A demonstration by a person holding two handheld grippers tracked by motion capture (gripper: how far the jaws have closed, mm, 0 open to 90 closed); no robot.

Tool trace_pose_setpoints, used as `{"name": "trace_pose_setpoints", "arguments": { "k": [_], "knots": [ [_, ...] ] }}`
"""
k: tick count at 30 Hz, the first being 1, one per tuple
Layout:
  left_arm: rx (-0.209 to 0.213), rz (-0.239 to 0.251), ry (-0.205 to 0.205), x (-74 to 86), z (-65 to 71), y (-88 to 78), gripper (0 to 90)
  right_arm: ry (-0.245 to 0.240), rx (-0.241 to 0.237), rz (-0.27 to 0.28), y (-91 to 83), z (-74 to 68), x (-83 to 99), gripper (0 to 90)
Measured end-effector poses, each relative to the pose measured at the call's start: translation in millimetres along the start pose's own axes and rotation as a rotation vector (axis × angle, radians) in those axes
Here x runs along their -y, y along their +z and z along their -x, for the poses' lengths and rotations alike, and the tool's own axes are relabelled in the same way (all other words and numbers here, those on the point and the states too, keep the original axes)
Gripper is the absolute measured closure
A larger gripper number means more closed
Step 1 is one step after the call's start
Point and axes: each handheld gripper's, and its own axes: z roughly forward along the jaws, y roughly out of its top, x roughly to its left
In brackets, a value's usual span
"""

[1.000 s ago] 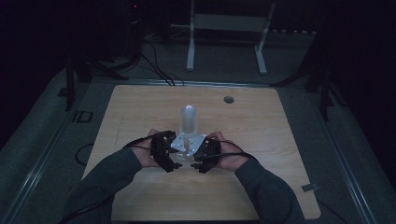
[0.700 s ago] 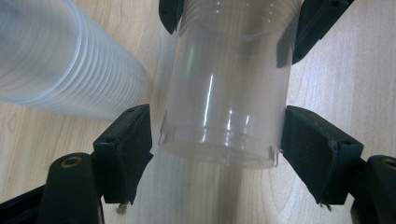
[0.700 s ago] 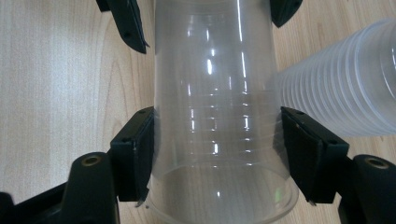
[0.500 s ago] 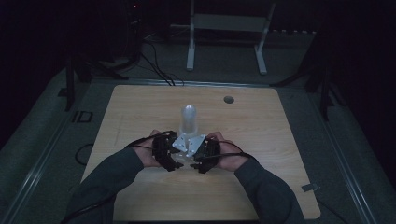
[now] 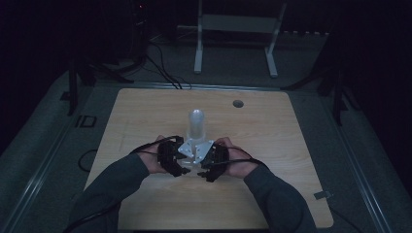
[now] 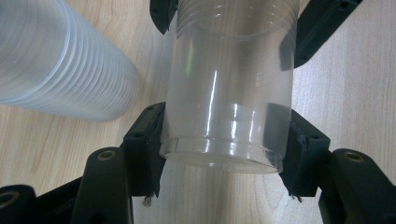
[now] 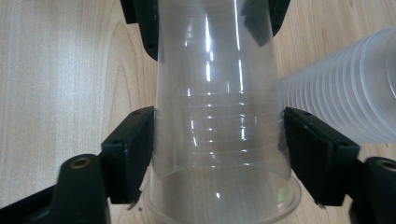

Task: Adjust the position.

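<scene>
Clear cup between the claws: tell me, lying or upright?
Lying. The clear cup is held level above the table, left claw at its base.

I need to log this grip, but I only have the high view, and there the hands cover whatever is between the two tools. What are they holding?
Observer: One clear plastic cup, spanning from one tool to the other.
Operator: Which tool has which end?
Observer: The left tool is clamped on the base end, and the right tool sits at the rim end.
Operator: Is the right one gripping too?
Observer: Its jaws have just been opening. The cup sits between its pads, and its wall looks round and unsqueezed there.
</scene>
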Motion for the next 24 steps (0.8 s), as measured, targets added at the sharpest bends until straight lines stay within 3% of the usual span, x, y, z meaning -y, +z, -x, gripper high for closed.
{"name": "trace_pose_setpoints", "arguments": {
  "k": [10,24],
  "knots": [
    [-0.006,-0.004,-0.007,3.5,-2.1,-0.5,41.2,-0.004,0.004,0.017,-4.4,0.7,0.8,16.2],
    [-0.005,-0.006,-0.012,8.3,-4.1,0.5,41.1,0.020,0.021,0.073,-13.5,4.2,1.4,13.9]
  ]
}}
